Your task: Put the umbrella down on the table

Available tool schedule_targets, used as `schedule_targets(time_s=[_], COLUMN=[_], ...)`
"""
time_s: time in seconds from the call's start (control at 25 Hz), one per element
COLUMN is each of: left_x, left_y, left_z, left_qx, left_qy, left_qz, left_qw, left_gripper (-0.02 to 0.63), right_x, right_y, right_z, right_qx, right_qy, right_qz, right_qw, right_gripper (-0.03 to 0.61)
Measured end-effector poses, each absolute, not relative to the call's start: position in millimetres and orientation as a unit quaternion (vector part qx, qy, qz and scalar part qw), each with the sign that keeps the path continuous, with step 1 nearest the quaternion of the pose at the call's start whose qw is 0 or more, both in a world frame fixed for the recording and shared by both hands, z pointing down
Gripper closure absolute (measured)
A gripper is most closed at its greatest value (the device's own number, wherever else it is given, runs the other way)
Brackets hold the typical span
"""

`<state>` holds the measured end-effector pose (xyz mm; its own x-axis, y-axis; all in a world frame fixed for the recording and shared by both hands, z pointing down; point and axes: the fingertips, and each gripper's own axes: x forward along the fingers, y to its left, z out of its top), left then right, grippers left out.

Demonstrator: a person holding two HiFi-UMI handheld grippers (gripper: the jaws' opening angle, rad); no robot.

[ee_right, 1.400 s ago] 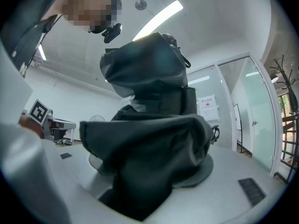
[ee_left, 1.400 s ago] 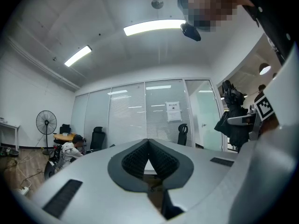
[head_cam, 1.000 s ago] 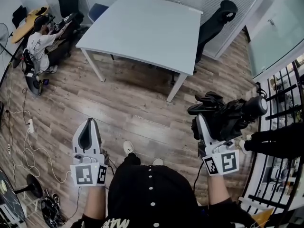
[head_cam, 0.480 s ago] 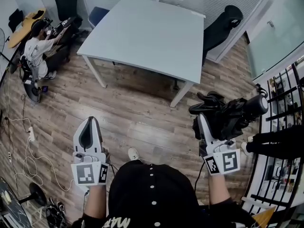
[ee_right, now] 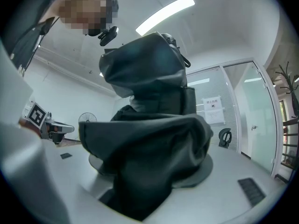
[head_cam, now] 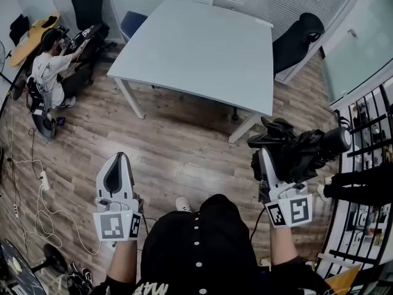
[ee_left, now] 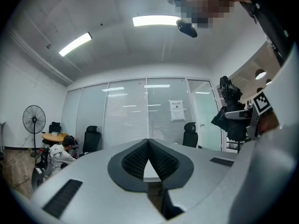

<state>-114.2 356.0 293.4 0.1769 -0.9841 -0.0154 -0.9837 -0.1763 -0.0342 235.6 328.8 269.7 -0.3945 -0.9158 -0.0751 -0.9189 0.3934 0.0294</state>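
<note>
Right gripper [head_cam: 263, 160] clamping umbrella [head_cam: 302, 149], table [head_cam: 196, 42] ahead — apart

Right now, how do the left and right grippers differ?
The left gripper's jaws are together and empty; the right gripper's jaws are spread around the folded black umbrella, clamping it. The left gripper has bare floor ahead of it; the right gripper sits close to the table's near corner. Both point level toward the table, neither over it.
</note>
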Motion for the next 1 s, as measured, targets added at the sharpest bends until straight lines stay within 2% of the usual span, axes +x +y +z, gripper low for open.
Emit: schedule_targets(time_s=[0.16,1.0], left_x=[-137,-157], left_y=[335,230], left_z=[307,311], left_qx=[-0.766,-0.746], left_qy=[0.643,0.666], left_qz=[-0.005,-0.019], left_qw=[0.007,0.0], left_gripper=[0.6,0.6], right_x=[215,182], right_y=[309,177], right_z=[282,297], right_qx=[-0.551,-0.515], right_qy=[0.834,0.857], right_qz=[0.022,0.016], right_qw=[0.012,0.002], right_gripper=[0.281,0.281])
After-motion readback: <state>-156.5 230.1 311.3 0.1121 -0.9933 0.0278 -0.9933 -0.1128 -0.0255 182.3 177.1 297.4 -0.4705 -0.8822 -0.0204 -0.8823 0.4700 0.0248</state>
